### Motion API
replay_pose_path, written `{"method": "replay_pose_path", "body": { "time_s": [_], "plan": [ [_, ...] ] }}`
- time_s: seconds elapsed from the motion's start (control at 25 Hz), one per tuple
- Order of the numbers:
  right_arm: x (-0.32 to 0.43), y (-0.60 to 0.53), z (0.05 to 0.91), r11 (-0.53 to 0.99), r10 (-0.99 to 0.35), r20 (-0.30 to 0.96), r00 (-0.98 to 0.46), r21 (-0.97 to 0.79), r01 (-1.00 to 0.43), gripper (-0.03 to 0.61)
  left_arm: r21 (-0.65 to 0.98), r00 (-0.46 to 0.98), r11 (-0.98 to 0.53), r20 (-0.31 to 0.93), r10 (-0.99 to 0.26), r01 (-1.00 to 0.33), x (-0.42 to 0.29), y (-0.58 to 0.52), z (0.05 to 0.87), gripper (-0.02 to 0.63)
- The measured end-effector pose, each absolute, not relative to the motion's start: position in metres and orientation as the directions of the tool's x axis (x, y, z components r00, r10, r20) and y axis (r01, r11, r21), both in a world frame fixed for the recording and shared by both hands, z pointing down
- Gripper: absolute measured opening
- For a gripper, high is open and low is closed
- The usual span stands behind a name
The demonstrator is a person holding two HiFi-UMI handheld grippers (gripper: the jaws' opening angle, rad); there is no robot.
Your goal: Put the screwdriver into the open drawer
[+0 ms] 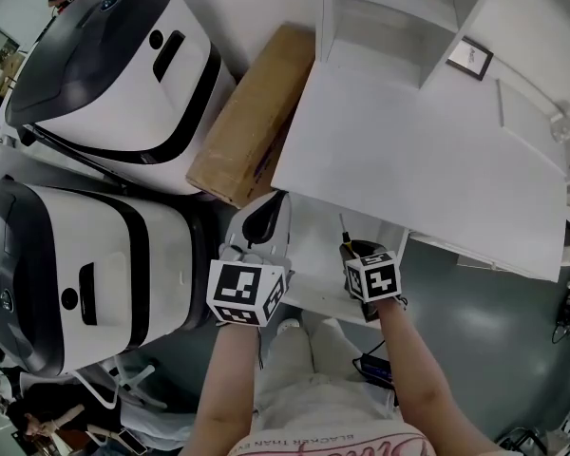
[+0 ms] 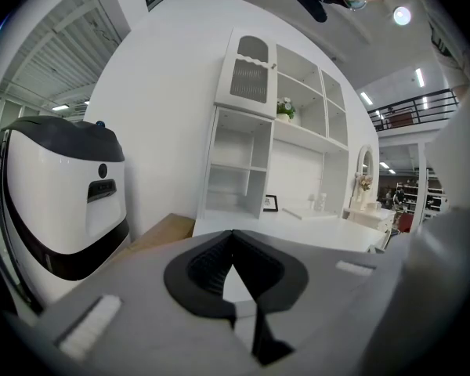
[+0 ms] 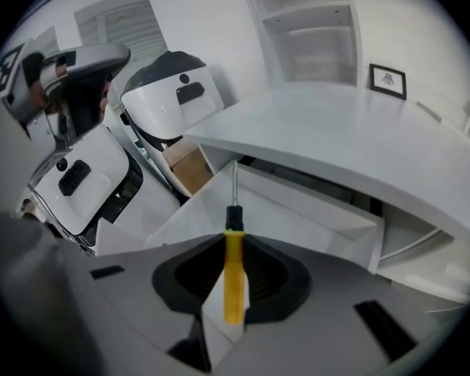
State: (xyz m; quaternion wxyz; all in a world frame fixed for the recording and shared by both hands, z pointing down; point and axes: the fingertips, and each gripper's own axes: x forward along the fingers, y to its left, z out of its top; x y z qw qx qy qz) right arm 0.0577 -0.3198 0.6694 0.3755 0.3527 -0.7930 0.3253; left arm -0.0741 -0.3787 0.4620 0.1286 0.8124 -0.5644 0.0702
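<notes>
One gripper, the right gripper (image 3: 233, 241), is clamping the screwdriver (image 3: 233, 284) above the drawer (image 3: 298, 219) lying just below its tips, likely needing lowering and then releasing, while the left gripper (image 2: 233, 237) is idling closed, empty.

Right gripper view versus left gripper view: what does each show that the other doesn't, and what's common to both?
Only the right gripper view: the right hand-held gripper shut on the yellow-handled screwdriver, its shaft pointing at the open drawer under the desk top.
Only the left gripper view: the left hand-held gripper, jaws together with nothing between them, and a small plant on the shelf unit.
Both: desk top, shelf unit, framed picture, white machine and cardboard box.
</notes>
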Motion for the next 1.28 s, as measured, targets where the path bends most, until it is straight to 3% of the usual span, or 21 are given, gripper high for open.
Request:
{"method": "replay_pose_path", "body": {
  "time_s": [1.28],
  "plan": [
    [0.062, -0.307, 0.806, 0.435, -0.115, 0.954, -0.277, -0.203, -0.877, 0.077, 0.161, 0.411, -0.378, 0.308, -0.858, -0.912, -0.081, -0.385, 0.51, 0.009]
  ]
}}
